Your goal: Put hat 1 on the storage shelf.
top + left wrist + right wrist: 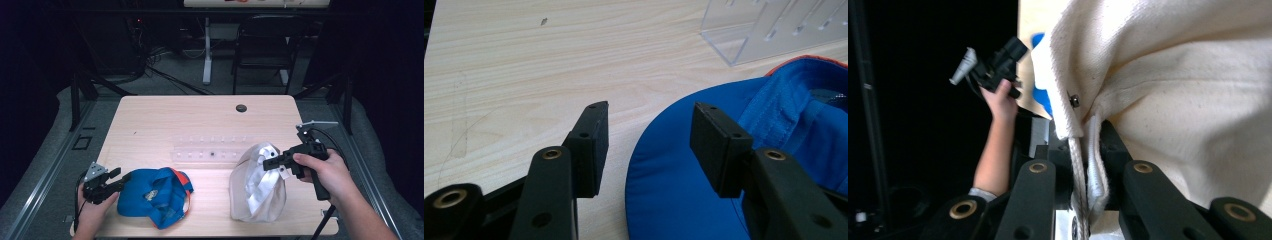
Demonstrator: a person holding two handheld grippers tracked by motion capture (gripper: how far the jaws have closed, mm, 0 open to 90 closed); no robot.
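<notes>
Cream cap (257,187): we see its edge pinched between the jaws of the right gripper (270,163), which are drawn narrow onto the fabric band and a cord at the cap's rim (1088,165). The cap stands lifted at that edge, its lower part resting on the bench (165,120) at the near right. The left gripper (116,181) hangs with jaws wide apart and nothing between them, just beside the brim of the blue cap (684,190), one jaw over that brim. We note a clear plastic rack (210,148) lying beyond both caps, mid-bench.
</notes>
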